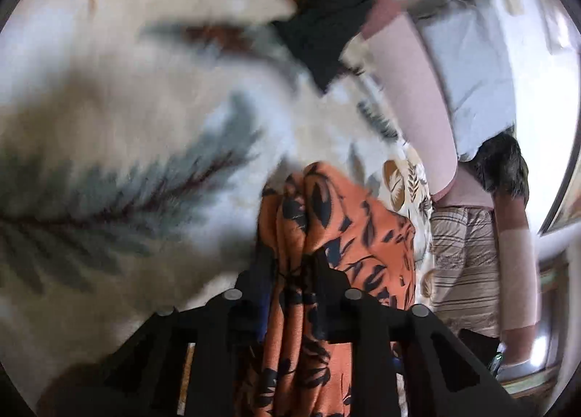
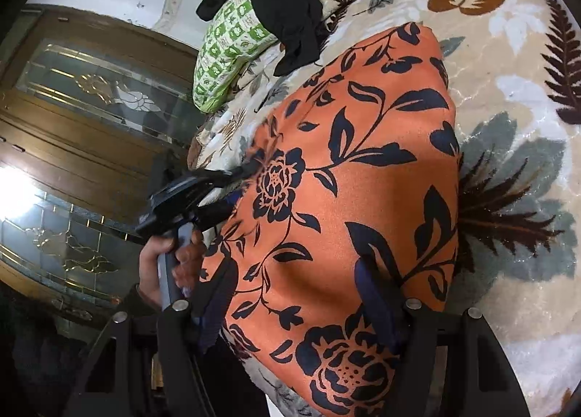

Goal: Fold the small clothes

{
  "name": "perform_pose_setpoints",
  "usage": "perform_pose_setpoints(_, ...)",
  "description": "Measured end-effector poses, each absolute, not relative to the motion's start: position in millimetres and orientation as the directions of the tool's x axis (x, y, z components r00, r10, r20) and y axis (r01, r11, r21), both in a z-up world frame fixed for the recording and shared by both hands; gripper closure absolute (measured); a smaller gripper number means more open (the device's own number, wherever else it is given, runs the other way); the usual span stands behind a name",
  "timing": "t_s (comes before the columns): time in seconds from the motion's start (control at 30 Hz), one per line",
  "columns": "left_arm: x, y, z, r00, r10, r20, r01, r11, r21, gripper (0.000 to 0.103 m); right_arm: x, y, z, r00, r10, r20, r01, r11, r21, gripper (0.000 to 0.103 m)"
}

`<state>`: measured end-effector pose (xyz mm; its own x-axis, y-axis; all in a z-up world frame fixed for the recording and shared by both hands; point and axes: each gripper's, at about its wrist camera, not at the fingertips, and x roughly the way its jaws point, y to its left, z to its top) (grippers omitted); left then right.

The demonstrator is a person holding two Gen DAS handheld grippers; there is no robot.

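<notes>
Left claw [image 1: 290,271]: fingers clamped on a bunched fold of the orange cloth [image 1: 326,235]; in the right view it bites the cloth's left edge [image 2: 247,166].
Right claw [image 2: 297,308]: fingers apart, cloth spread between them; whether the pads press on it I cannot tell.
Orange cloth [image 2: 345,181]: dark flower print, lying on a leaf-pattern blanket [image 2: 508,108].
Hand [image 2: 170,264]: wrapped round the left claw's handle.
Behind: black garment [image 2: 287,13] draped over a green-checked pillow [image 2: 232,50].
Left view: blurred.
</notes>
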<state>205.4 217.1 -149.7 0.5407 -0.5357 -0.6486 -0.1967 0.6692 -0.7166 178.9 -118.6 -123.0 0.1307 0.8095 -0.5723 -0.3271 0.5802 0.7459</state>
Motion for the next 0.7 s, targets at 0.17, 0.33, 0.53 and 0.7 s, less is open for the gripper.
perform_pose_setpoints(0.17, 200, 226, -180, 0.518, -0.559, -0.647, -0.312, 0.581, -0.752, 0.068, 181, -119, -126, 0.121, 0.814, -0.569, -0.306, 0.576, 0.758, 0.033)
perform_pose_setpoints(0.33, 187, 206, -122, 0.558, -0.424, -0.713, -0.22, 0.753, -0.62, 0.037, 180, -117, -124, 0.128, 0.803, -0.582, -0.301, 0.59, 0.749, 0.033)
perform_pose_setpoints(0.53, 144, 209, -101, 0.595, -0.374, -0.711, -0.199, 0.789, -0.581, 0.032, 178, -111, -109, 0.133, 0.781, -0.61, -0.311, 0.617, 0.723, 0.033)
perform_pose_setpoints(0.7, 126, 199, -111, 0.573, -0.378, -0.727, -0.224, 0.781, -0.583, 0.032, 174, -117, -84, 0.193, 0.813, -0.549, -0.347, 0.58, 0.737, 0.033)
